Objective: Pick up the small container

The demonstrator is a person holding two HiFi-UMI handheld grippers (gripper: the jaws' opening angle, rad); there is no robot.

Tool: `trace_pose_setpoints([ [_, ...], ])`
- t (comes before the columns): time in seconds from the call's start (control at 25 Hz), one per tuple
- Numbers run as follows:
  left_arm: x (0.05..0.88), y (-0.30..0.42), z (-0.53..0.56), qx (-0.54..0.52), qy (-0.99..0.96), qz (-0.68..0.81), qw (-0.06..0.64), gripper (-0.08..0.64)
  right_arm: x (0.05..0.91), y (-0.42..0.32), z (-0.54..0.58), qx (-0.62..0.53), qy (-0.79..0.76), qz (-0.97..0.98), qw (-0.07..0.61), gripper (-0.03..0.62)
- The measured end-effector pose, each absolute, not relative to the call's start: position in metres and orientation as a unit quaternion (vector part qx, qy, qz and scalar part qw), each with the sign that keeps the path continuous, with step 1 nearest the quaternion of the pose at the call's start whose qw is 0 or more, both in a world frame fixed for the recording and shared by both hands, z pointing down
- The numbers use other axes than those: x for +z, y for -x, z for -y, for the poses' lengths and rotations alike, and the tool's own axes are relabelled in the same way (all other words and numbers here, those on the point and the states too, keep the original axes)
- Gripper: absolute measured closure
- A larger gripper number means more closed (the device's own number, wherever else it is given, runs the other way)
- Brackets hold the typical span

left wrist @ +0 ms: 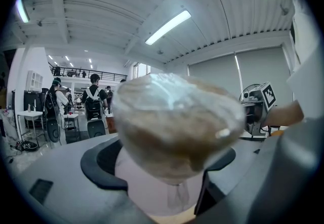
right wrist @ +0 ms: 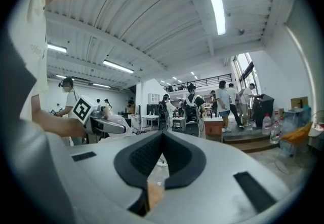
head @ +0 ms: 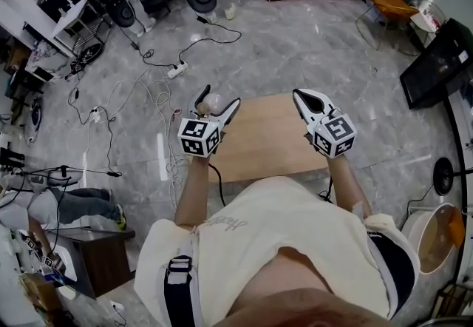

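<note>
The small container, pinkish with a clear domed lid, sits between the jaws of my left gripper, which is shut on it and holds it up above the left end of the wooden table. In the left gripper view the container fills the middle of the picture, with a dark pad against its side. My right gripper hovers over the table's right part with its jaws shut and nothing in them. Its pads meet in the right gripper view.
The table is small and stands on a grey marble floor. Cables and a power strip lie on the floor to the left. A black monitor stands at the right. Several people stand far off in the room.
</note>
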State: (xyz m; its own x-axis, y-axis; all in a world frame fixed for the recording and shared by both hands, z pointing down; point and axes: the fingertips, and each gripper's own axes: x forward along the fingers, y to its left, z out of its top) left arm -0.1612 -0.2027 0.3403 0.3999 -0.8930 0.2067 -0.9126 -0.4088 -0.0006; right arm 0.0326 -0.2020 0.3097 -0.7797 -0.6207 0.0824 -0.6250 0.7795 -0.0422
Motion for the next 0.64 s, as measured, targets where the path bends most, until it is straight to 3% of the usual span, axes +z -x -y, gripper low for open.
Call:
trace_pose_setpoints([
  [0.64, 0.335, 0.168, 0.193, 0.084, -0.831, 0.548, 0.054, 0.138, 0.303, -0.028, 0.194, 0.026, -0.323, 0.946, 0.028, 0.594],
])
